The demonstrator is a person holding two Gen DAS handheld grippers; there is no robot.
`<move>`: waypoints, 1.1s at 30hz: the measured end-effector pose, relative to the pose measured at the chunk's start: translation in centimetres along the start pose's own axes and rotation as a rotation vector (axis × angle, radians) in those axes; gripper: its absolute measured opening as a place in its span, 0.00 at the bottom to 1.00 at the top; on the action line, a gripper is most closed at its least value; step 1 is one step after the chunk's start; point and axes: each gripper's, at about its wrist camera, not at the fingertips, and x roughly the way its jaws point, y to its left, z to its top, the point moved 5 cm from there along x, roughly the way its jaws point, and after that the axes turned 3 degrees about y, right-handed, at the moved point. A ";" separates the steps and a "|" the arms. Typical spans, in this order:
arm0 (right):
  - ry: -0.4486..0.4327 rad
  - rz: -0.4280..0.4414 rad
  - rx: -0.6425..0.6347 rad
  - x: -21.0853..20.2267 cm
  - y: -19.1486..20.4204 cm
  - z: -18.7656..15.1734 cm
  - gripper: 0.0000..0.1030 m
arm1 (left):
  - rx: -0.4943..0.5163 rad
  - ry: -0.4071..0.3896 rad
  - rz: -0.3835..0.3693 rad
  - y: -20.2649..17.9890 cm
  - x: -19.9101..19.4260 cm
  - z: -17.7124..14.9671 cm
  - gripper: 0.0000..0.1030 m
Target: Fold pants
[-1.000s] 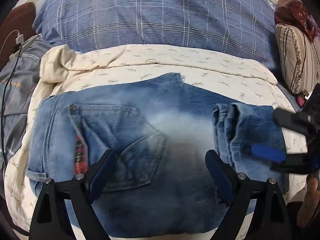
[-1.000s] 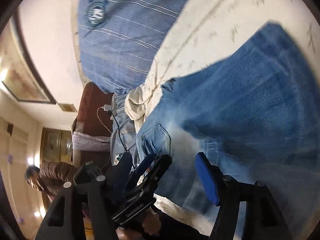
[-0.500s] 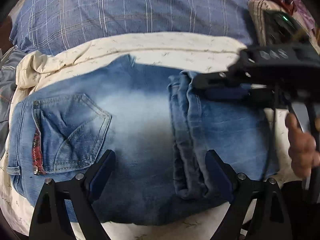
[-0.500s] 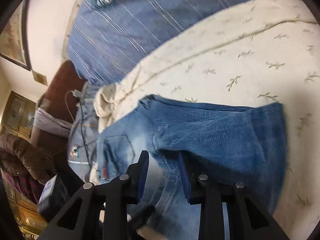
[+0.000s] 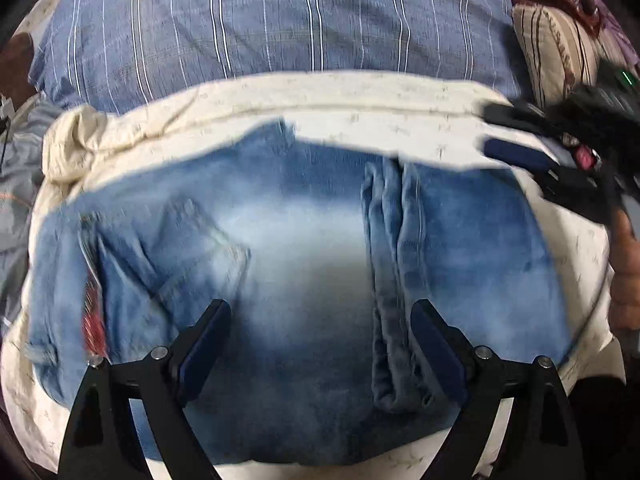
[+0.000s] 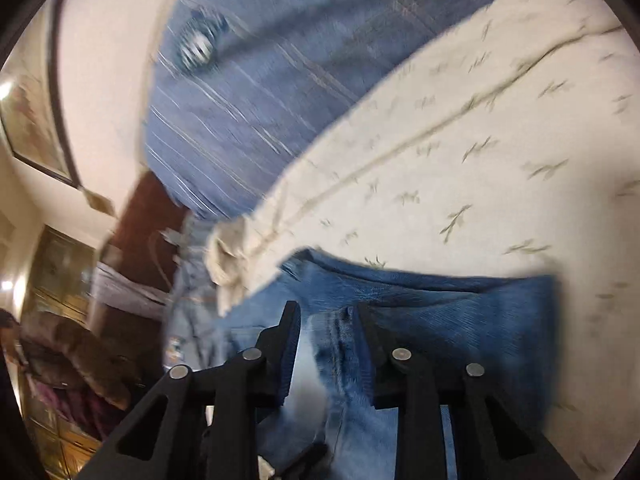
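On the cream sheet [image 5: 360, 92] folded jeans [image 5: 280, 248] lie crosswise, waistband left; left gripper [image 5: 320, 344] gapes, right gripper [image 6: 328, 344] narrowed, empty

A bed [image 5: 256, 32] is carrying everything here, covered in a blue cover with thin pale stripes. A cream sheet [image 5: 360, 96] printed with small sprigs is lying across it, bunching into a rumpled lump [image 5: 76, 140] far off to the left of the left claw [image 5: 320, 340]. Folded jeans [image 5: 288, 248] are lying flat on that sheet, spreading out ahead of and beneath the left claw's open jaws, with a back pocket [image 5: 192, 248] showing to its left and the hems doubled over to its right. A striped pillow [image 5: 556, 48] is resting at the far right, well beyond the claw.
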 end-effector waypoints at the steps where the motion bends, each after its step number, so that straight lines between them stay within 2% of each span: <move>1: -0.019 0.003 0.003 -1.0 -0.1 0.1 0.30 | 0.001 -0.007 0.004 -0.1 0.0 0.7 0.89; 4: -0.043 -0.026 0.038 -3.2 -1.5 0.6 0.31 | -0.010 -0.008 0.020 -0.5 1.0 4.0 0.89; 8: -0.018 -0.074 0.088 -2.8 -3.4 0.6 0.31 | -0.011 0.025 0.106 -0.6 3.9 7.0 0.89; 10: -0.001 -0.161 0.097 -1.9 -4.6 0.5 0.29 | -0.007 0.047 0.125 -0.8 5.3 7.5 0.91; 13: 0.035 -0.276 0.007 -1.0 -4.6 0.3 0.27 | 0.012 0.043 0.157 -1.1 4.6 7.7 0.91; 15: 0.047 -0.353 -0.079 -1.3 -3.5 -0.1 0.27 | 0.037 0.029 0.154 -1.2 3.5 7.3 0.91; 19: 0.106 -0.535 -0.374 -1.9 0.3 -3.0 0.27 | 0.049 0.020 0.116 -0.7 0.4 5.2 0.91; 23: 0.197 -0.557 -0.501 -2.6 1.8 -8.0 0.27 | 0.095 0.034 0.117 -1.2 -1.3 2.1 0.91; 26: 0.242 -0.553 -0.508 -2.8 2.0 -10.8 0.27 | 0.151 0.052 0.165 -1.7 -1.7 -0.3 0.91; 30: 0.298 -0.603 -0.500 -1.5 0.8 -12.9 0.27 | 0.143 0.090 0.194 -1.1 -0.2 -1.4 0.92; 33: 0.311 -0.615 -0.469 -1.2 -0.1 -13.2 0.27 | 0.094 0.112 0.154 -0.4 0.0 -1.6 0.91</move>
